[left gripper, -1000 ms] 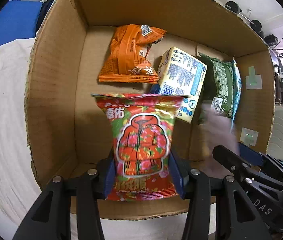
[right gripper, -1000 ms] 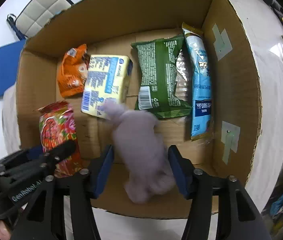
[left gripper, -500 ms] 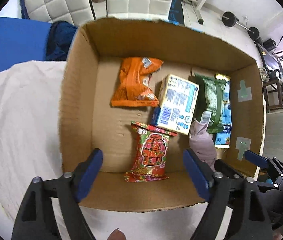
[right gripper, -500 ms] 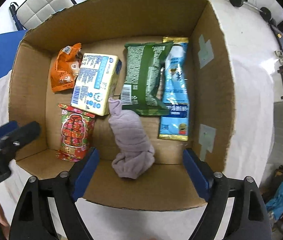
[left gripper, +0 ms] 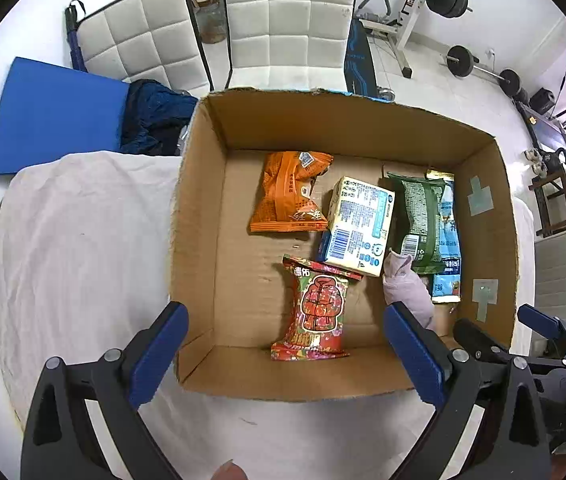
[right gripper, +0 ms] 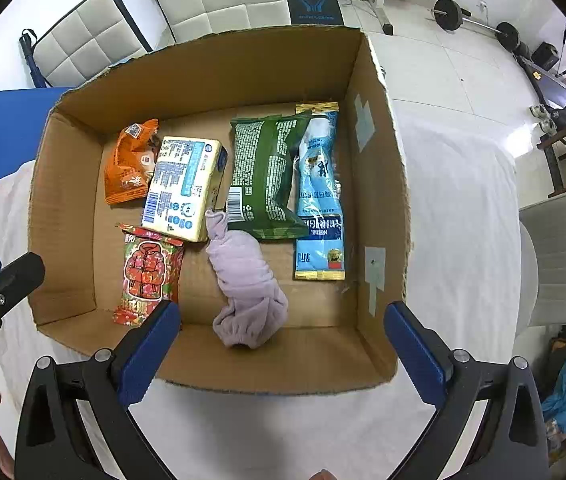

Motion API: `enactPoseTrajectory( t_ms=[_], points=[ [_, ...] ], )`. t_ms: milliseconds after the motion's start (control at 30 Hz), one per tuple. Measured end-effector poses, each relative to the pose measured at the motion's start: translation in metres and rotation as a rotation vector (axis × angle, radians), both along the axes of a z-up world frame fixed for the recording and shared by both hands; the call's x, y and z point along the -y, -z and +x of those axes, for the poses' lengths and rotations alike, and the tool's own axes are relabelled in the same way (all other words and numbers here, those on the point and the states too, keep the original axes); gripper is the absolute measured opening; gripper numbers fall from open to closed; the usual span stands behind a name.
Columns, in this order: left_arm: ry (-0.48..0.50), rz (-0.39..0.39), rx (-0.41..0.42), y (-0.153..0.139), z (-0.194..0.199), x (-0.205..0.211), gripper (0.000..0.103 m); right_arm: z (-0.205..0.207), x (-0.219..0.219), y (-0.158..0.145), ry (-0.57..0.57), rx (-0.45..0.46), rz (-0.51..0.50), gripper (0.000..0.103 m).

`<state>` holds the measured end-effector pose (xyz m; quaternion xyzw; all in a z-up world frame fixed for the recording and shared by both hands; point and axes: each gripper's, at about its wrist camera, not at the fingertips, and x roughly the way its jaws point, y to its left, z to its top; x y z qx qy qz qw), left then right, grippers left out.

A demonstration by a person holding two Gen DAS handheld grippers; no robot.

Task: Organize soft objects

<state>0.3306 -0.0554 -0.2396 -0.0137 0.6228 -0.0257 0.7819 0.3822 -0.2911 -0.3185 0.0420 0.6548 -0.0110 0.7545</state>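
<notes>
**boxfan:** Both tongs gaping and empty, left gripper (left gripper: 283, 354) and right gripper (right gripper: 281, 350) hanging above the brown cardboard box (right gripper: 379, 184).

**softpack:** Makes sense, the goods lie inside. Red floral snack packet (left gripper: 317, 314) and rolled lilac cloth (right gripper: 245, 280) nearest the front wall, then the cream tissue pack (right gripper: 181, 188), orange snack bag (left gripper: 289, 192), green pouch (right gripper: 263, 176) and blue sachet (right gripper: 321, 196) by the right wall. Looks about sorted.
</notes>
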Motion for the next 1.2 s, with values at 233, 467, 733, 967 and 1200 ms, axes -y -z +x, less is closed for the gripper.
enactPoseTrajectory(
  t_ms=[233,467,733,967,1200],
  points=[
    [-0.009,0.009,0.076,-0.038,-0.027,0.002,0.100,-0.022,0.001,-0.026,-0.008,0.039,0.022,0.103],
    [-0.013,-0.004,0.173,-0.099,-0.078,0.003,0.100,-0.075,0.006,-0.089,-0.012,0.151,0.082,0.103],
    [-0.015,-0.013,0.288,-0.175,-0.149,0.001,0.100,-0.149,0.012,-0.168,-0.029,0.257,0.081,0.103],
    [-0.011,0.000,0.301,-0.205,-0.188,-0.002,0.100,-0.207,0.021,-0.232,-0.011,0.352,0.083,0.103],
    [0.003,-0.009,0.323,-0.230,-0.214,-0.004,0.100,-0.241,0.022,-0.274,-0.010,0.415,0.117,0.103]
  ],
)
